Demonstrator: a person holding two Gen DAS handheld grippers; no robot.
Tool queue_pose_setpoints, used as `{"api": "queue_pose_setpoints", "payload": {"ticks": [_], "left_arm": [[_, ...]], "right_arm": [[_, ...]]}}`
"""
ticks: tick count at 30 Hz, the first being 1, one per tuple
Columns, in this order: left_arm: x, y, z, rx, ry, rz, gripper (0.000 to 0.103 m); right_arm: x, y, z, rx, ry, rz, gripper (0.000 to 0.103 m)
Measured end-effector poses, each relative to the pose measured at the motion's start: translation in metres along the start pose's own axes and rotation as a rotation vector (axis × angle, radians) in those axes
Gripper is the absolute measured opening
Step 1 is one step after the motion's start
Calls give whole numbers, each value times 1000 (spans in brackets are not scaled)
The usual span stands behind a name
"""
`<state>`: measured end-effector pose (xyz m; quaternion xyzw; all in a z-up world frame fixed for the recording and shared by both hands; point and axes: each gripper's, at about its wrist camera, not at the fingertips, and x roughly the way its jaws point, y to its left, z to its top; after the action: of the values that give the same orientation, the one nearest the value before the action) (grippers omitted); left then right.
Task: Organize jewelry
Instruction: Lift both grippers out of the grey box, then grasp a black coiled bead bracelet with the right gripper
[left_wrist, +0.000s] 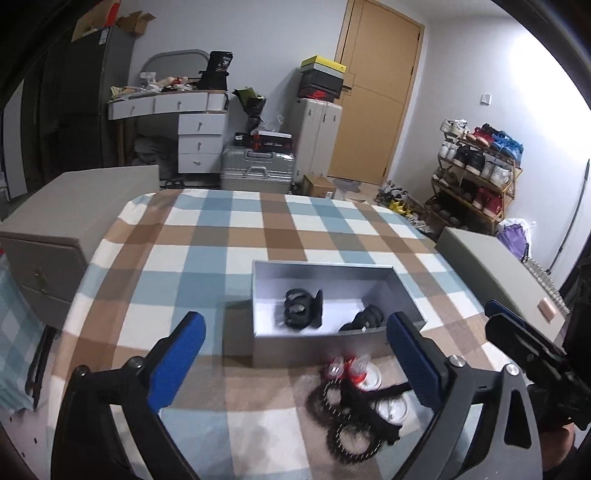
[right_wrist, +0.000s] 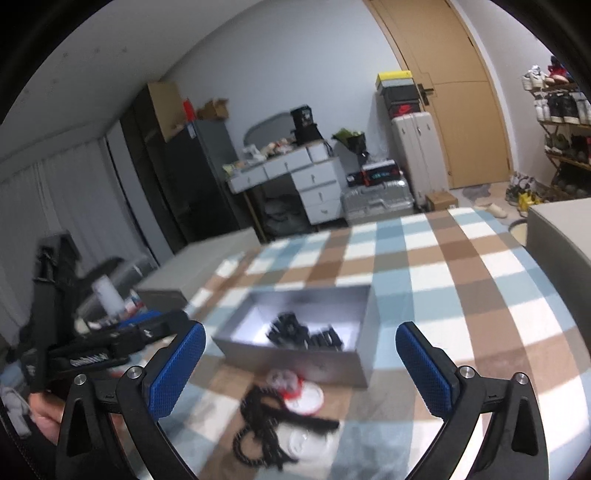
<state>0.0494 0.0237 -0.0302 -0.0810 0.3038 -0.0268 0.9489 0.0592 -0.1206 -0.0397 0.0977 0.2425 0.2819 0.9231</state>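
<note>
Both the left gripper (left_wrist: 295, 354) and the right gripper (right_wrist: 301, 363) are hovering with jaws spread wide, nothing between their blue pads. A tangle of black beaded necklaces (left_wrist: 351, 421) is lying on the plaid tablecloth (left_wrist: 207, 236), just before the open grey box (left_wrist: 317, 349), which is holding two black items.

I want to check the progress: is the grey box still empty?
No, the grey box already holds two black jewelry pieces on its white floor.

- A room in a home, seemingly a bedroom.
- A shoe rack (left_wrist: 476, 173) full of sneakers stands by the wall.
- Suitcases (left_wrist: 258, 170), a dresser (left_wrist: 177, 122) and a wooden door (left_wrist: 376, 88) are visible.
</note>
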Motion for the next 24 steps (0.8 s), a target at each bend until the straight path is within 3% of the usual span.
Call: {"api": "queue_pose_setpoints", "payload": {"ticks": [9,18,21,24], "left_arm": [[-11,12,-29,6,18,40,102],[-11,27,-57,-18,97,44,102],[-11,30,-66,-11,120,28,102],[-17,32,-69,26,115,59,102]], "right_arm": [[9,22,-47,-53,221,68,103],[14,28,-70,-44,284,113,103],[22,26,-70,-34,292,135,92],[37,30,-67,-44,333,133,82]]}}
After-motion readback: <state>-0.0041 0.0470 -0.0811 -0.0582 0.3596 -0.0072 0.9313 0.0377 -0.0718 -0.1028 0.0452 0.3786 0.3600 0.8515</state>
